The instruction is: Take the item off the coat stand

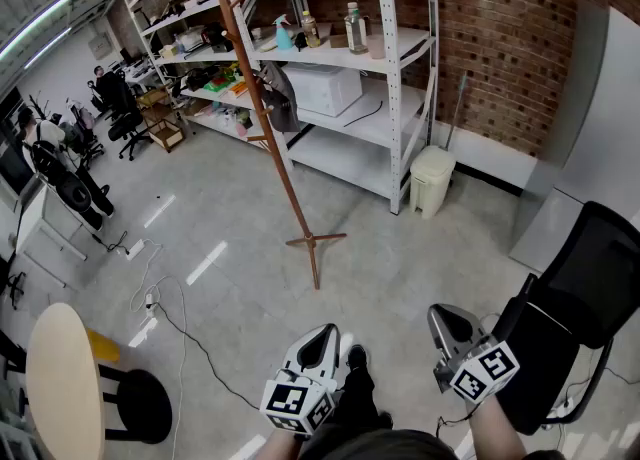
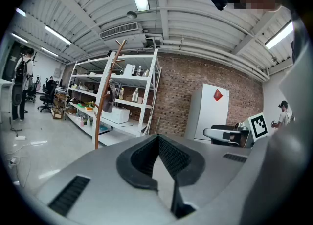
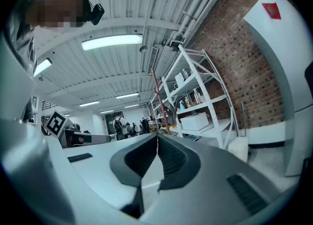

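No words or numbers are showing clearly enough to read. A red diamond sign (image 2: 217, 95) is sitting high on the white cabinet (image 2: 211, 119) right of the shelf (image 2: 153, 89); its print is coming out too small. Black-and-white square markers are showing on the cube (image 1: 297, 403) of the left gripper (image 1: 326, 334) and the cube (image 1: 483, 370) of the right gripper (image 1: 443, 314), in front of the shelf. Bottles (image 1: 355, 28) on the shelf are carrying labels that are blurring beyond reading.

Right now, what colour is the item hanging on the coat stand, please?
Dark grey item, clearest in the head view.
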The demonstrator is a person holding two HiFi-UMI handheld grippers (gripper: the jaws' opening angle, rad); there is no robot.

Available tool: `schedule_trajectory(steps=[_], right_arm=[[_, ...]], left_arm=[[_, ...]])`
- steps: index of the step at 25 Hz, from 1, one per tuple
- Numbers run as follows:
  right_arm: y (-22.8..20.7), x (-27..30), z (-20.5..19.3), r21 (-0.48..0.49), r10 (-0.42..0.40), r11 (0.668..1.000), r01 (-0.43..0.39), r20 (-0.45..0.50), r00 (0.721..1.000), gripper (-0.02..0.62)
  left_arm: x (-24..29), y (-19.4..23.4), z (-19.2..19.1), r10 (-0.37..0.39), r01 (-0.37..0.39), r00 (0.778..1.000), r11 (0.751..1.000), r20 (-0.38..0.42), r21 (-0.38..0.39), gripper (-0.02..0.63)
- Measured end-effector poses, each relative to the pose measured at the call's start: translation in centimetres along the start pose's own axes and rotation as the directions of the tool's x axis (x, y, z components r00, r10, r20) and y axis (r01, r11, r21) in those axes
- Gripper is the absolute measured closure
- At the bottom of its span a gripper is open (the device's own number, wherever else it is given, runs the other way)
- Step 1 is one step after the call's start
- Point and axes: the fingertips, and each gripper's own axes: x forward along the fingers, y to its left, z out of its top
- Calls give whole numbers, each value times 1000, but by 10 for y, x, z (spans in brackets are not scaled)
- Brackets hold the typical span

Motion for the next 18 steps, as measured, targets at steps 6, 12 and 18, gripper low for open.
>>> schedule_trajectory(steps=[6,12,18], right_arm=[[-39,40,-5,-11,-29,1000,29,-25,999,586],[-87,107,19,-29,-59,998,58,-18,998,586],[-121,196,43,-46,-52,998,51,-24,998,586]], left_arm=[[53,34,3,-8,8,1000,1000,11,-7,600],[133,83,33,-22,22,999,1000,34,-6,600],[200,140,69,-18,18,998,1000,59,-3,600]])
